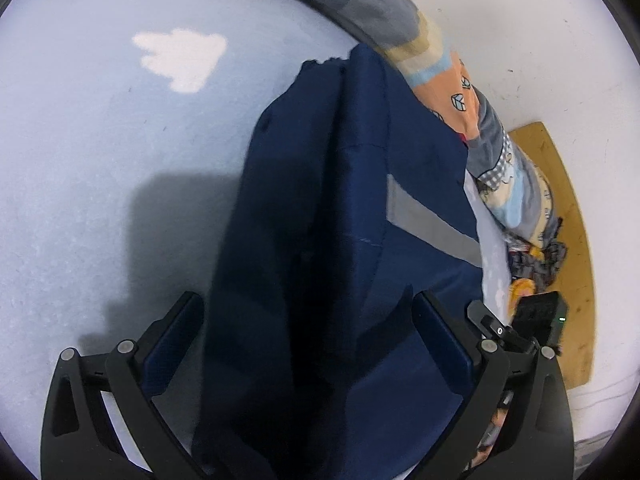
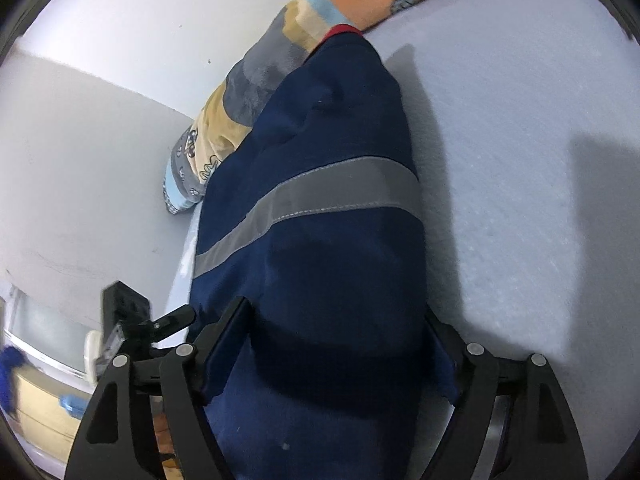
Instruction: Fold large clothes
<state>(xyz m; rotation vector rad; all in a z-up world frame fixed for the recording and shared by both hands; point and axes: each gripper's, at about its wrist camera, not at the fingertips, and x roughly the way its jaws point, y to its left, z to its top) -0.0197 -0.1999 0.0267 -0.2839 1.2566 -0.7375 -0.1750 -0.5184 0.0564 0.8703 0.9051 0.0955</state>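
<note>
Lying bunched, navy garment (image 2: 320, 248), grey stripe (image 2: 304, 204)

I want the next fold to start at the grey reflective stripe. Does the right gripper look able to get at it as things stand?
Probably yes. The grey reflective stripe lies exposed on top of the navy garment, straight ahead of the right gripper, whose jaws stand open astride the cloth. Nothing covers it.
</note>
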